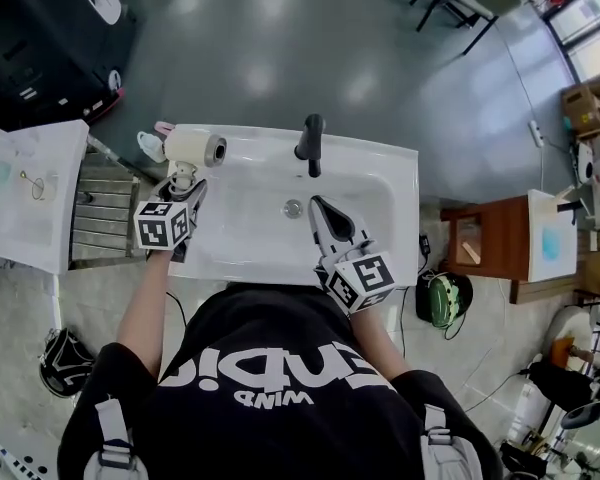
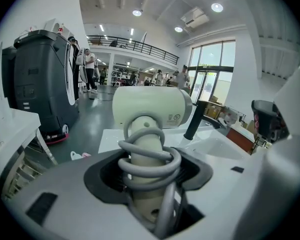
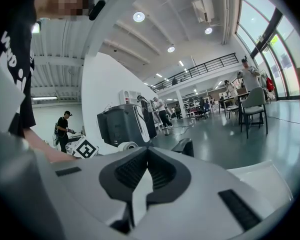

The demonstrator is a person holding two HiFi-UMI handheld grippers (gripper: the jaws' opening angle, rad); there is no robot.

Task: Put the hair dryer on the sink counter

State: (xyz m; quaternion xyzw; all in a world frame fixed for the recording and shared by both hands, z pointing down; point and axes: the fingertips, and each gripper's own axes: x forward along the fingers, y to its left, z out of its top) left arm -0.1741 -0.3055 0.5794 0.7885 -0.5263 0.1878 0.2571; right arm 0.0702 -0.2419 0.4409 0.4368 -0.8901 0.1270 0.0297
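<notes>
The cream hair dryer lies over the back left corner of the white sink counter, nozzle pointing right. My left gripper is shut on its handle, which has a grey cord coiled round it. In the left gripper view the dryer's head fills the middle, straight beyond the left gripper. I cannot tell whether the dryer touches the counter. My right gripper hovers over the basin, shut with nothing in it; in its own view the right gripper has its pads pressed together.
A black faucet stands at the back of the basin, with the drain below it. A small pink and white item sits left of the dryer. A white table flanks the sink on the left, a brown cabinet on the right.
</notes>
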